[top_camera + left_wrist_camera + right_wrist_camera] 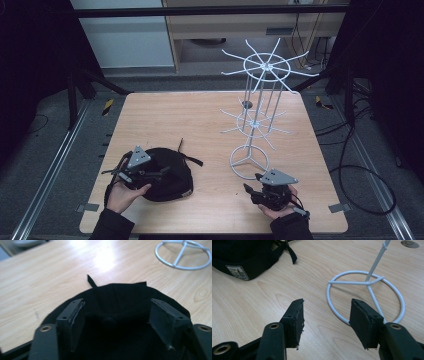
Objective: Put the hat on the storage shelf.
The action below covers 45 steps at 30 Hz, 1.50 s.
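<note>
A black cap (172,186) lies on the wooden table (175,120) at the front left, its straps trailing to the right. My left gripper (162,173) hovers over the cap's crown. In the left gripper view, the jaws of the left gripper (116,312) stand wide apart with the cap (120,295) under and between them, and the pads do not press on it. My right gripper (248,189) rests at the front right, just before the base ring (249,162) of a white wire rack (260,75). In its own view the right gripper (325,312) is open and holds nothing. The cap (242,257) lies off to its left.
The rack stands upright at the table's right half, with two tiers of spokes reaching outward. A small metal disc (246,104) is set into the table behind it. Cables (360,170) lie on the floor at the right. Bare wood spreads across the table's back left.
</note>
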Tool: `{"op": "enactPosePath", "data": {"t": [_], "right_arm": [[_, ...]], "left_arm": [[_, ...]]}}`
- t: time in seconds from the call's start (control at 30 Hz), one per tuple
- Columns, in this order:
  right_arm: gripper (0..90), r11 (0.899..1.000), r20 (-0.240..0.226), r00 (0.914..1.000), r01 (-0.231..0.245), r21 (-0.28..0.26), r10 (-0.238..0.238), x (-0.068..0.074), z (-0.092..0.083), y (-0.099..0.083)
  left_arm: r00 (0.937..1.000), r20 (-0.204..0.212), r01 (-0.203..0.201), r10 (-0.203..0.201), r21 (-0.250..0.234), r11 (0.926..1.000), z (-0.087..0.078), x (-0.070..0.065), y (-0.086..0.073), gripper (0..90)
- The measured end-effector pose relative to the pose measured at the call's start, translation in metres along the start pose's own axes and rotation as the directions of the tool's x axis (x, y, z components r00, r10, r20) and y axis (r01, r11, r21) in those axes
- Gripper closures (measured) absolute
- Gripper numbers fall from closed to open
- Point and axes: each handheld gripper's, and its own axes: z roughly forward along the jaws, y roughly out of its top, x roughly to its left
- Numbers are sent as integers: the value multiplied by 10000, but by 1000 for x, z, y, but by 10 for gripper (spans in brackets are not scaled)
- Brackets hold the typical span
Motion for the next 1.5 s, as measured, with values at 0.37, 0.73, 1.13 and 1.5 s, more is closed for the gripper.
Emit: {"op": "enactPosePath", "data": {"t": [0.37, 0.73, 1.13, 1.5], "right_arm": [[426, 9998, 23, 9999, 103, 164, -103, 1, 3, 0], [425, 9999, 8, 10000, 93, 103, -93, 0, 3, 0], [423, 9999, 47, 10000, 77, 130, -77, -2, 3, 0], [426, 9998, 17, 9999, 135, 161, -136, 1, 4, 0]], "left_arm": [[9992, 375, 70, -105, 943, 9955, 30, 12, -17, 389], [9999, -121, -5, 6, 110, 9999, 18, 5, -3, 390], [9867, 1312, -1074, 957, 857, 9905, 44, 20, 4, 373], [9920, 1264, -234, 38, 1539, 9878, 62, 19, -4, 747]]}}
